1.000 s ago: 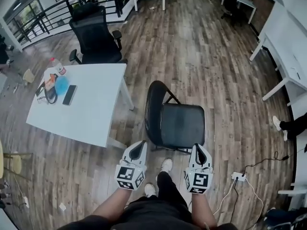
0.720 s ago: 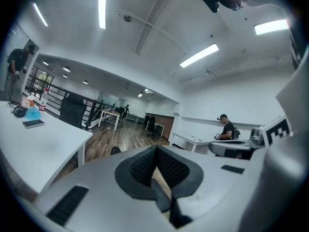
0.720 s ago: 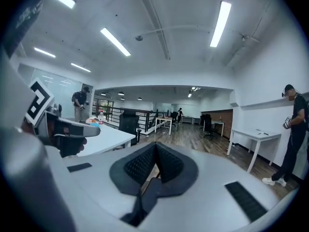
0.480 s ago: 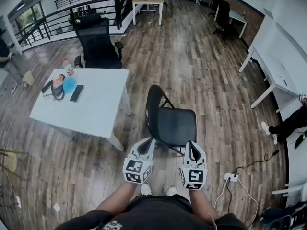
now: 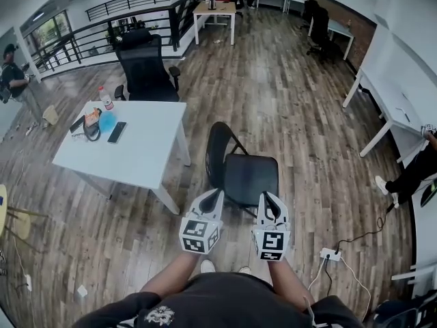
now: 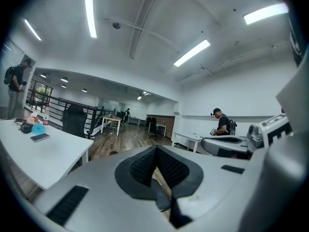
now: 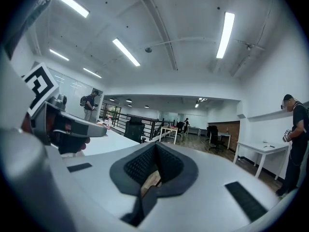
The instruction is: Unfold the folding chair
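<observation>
Nearest, the left tongs (image 5: 213,195) and the right tongs (image 5: 268,198) are held side by side at about the same height and point forward. Each pair is pressed together with nothing pinched. Neither touches the chair (image 5: 249,176), which I take to mean that no grip is wanted now.

The chair stands on the floor (image 5: 293,101) just past the tips. Its seat is down and flat, and its back is upright on the side towards the table (image 5: 147,152). It looks fully opened and resting on its own legs, so the task seems done or nearly so.

A power strip (image 5: 331,253) and its cable lie on the floor to the right, clear of the chair's legs.

The table is near the chair's back but apart from it, which leaves room for the chair to stand. A phone (image 5: 117,132) and a bottle (image 5: 106,98) sit at its far end, out of the way. Behind it is an office chair (image 5: 147,74).
</observation>
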`<state>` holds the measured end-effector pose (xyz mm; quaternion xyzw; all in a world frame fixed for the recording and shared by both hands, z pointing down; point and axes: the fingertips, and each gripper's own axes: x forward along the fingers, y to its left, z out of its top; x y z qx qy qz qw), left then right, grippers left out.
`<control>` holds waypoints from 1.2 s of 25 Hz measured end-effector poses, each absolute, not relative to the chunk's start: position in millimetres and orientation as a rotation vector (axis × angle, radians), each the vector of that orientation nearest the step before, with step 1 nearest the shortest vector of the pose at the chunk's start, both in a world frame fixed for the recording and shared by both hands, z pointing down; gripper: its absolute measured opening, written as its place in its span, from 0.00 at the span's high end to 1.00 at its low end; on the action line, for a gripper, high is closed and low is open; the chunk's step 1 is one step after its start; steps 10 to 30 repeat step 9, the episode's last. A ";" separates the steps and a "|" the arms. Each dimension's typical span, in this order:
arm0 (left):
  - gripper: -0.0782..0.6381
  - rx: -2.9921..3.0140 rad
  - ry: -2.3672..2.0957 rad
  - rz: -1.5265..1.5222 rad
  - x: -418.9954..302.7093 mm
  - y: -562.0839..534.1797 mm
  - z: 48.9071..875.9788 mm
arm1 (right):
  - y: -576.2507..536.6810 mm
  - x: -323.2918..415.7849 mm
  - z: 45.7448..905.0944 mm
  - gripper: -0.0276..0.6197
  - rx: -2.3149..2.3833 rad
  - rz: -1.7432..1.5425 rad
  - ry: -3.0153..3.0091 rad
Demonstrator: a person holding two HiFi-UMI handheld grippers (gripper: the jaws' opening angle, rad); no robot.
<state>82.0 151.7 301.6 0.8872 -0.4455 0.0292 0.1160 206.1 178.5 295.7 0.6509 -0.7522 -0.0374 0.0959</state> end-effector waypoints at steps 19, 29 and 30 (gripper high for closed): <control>0.88 2.605 -1.387 0.055 88.8 154.7 294.8 | 185.7 212.3 274.3 0.93 1.945 -0.230 -2.286; 0.88 2.605 -1.387 0.055 88.8 154.7 294.8 | 185.7 212.3 274.3 0.93 1.945 -0.230 -2.286; 0.88 2.605 -1.387 0.055 88.8 154.7 294.8 | 185.7 212.3 274.3 0.93 1.945 -0.230 -2.286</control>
